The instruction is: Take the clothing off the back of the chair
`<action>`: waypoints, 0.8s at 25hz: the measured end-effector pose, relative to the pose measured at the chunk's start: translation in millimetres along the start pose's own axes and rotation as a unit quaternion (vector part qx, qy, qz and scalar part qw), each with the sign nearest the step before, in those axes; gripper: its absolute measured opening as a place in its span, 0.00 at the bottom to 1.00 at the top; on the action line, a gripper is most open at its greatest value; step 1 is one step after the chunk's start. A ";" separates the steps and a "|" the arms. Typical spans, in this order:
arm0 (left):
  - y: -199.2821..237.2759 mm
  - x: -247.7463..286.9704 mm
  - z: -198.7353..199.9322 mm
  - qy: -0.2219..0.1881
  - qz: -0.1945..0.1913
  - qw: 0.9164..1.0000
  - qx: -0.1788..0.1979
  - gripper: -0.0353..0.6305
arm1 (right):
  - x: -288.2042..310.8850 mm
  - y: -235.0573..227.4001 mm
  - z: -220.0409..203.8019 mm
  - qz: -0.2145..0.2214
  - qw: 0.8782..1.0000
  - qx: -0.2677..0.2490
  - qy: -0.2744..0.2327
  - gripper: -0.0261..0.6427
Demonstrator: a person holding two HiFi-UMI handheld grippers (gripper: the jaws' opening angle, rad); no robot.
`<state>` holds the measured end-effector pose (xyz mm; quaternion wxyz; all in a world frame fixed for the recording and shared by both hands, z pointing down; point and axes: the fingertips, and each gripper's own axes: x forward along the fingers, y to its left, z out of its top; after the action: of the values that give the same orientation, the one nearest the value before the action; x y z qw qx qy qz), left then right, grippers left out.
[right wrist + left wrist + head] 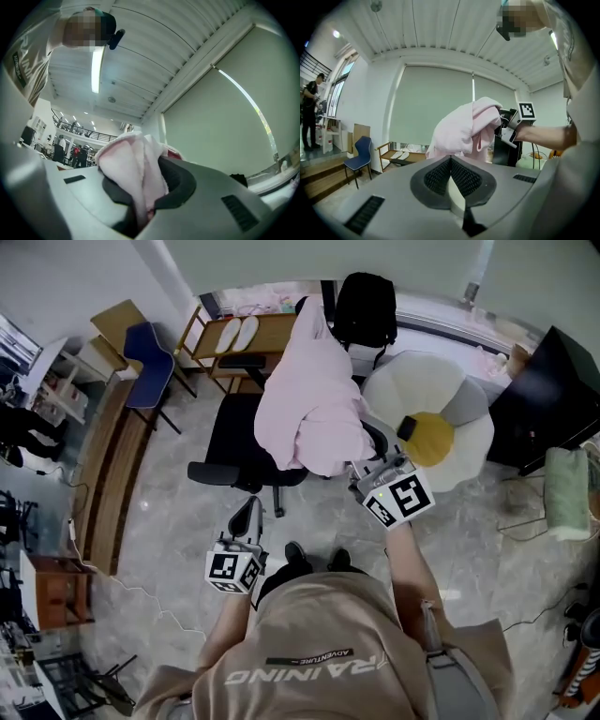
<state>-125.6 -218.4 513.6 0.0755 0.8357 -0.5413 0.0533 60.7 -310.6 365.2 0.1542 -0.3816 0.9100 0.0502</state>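
A pink garment [314, 399] hangs bunched over the back and seat side of a black office chair [234, 442]. My right gripper [361, 479] is shut on the garment's lower edge; in the right gripper view pink cloth [126, 164] fills the jaws of that gripper [140, 187]. My left gripper [248, 510] stays lower left, apart from the chair. Its jaws [451, 161] are shut with nothing between them. In the left gripper view the garment [464, 129] hangs ahead, with the right gripper [508, 126] at its right side.
A white flower-shaped cushion [431, 427] with a yellow centre lies right of the chair. A tall black object [366, 310] stands behind the garment. A blue chair [148, 357] and a wooden rack [239, 334] stand at the back left, a black cabinet [548, 399] at right.
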 end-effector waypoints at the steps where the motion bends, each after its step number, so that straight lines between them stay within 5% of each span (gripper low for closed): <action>1: 0.1 -2.7 -1.1 0.001 0.001 1.000 0.000 0.07 | -2.4 3.7 1.4 0.004 1.000 0.001 -0.001 0.15; 20: 25.7 -110.8 -15.5 -0.021 -0.032 0.999 -0.005 0.07 | -44.3 128.6 9.5 -0.029 0.999 -0.014 0.019 0.15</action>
<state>-194.4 -126.6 511.6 0.0702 0.8530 -0.5163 0.0300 1.0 -188.0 366.9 0.1331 -0.4107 0.9005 0.0509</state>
